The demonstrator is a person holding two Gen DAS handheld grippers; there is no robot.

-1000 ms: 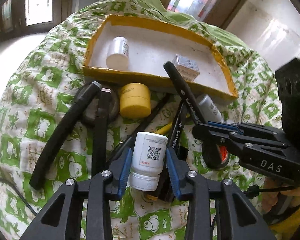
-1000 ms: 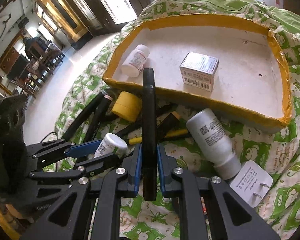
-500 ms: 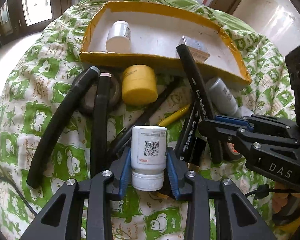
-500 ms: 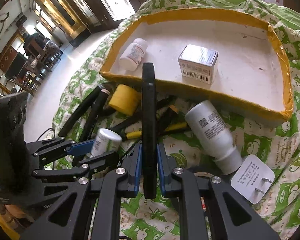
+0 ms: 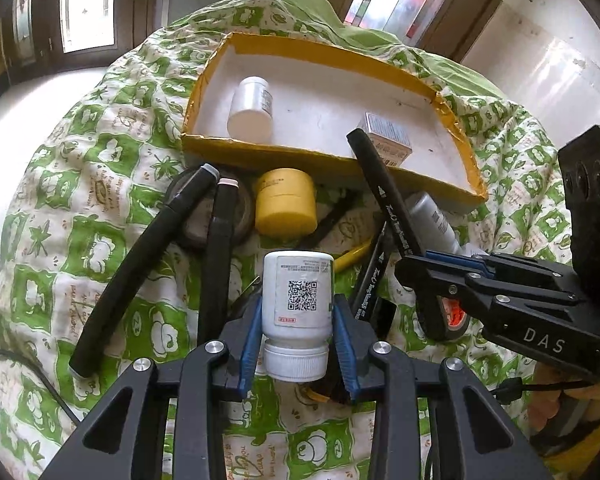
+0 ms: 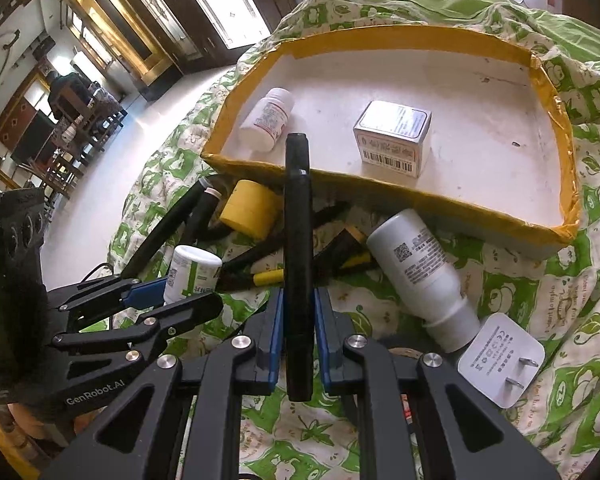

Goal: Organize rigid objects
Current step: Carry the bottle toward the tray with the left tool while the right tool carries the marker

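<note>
The left gripper is clamped on a white pill bottle, cap toward the camera and QR label facing up, held above the green-and-white quilt. The right gripper is clamped on a long black marker, whose far tip points to 12 o'clock and overlaps the near rim of the yellow-edged tray.

In the right wrist view, the tray lies at 12 o'clock on the quilt and holds a small white bottle lying at its 9 o'clock end and a small silver box near its middle. Just below the tray's near wall lie a yellow jar, two black markers at 10 o'clock, a yellow-handled tool, and a larger white bottle on its side at 3 o'clock. A white plug adapter lies just beside that bottle's cap at 4 o'clock.
</note>
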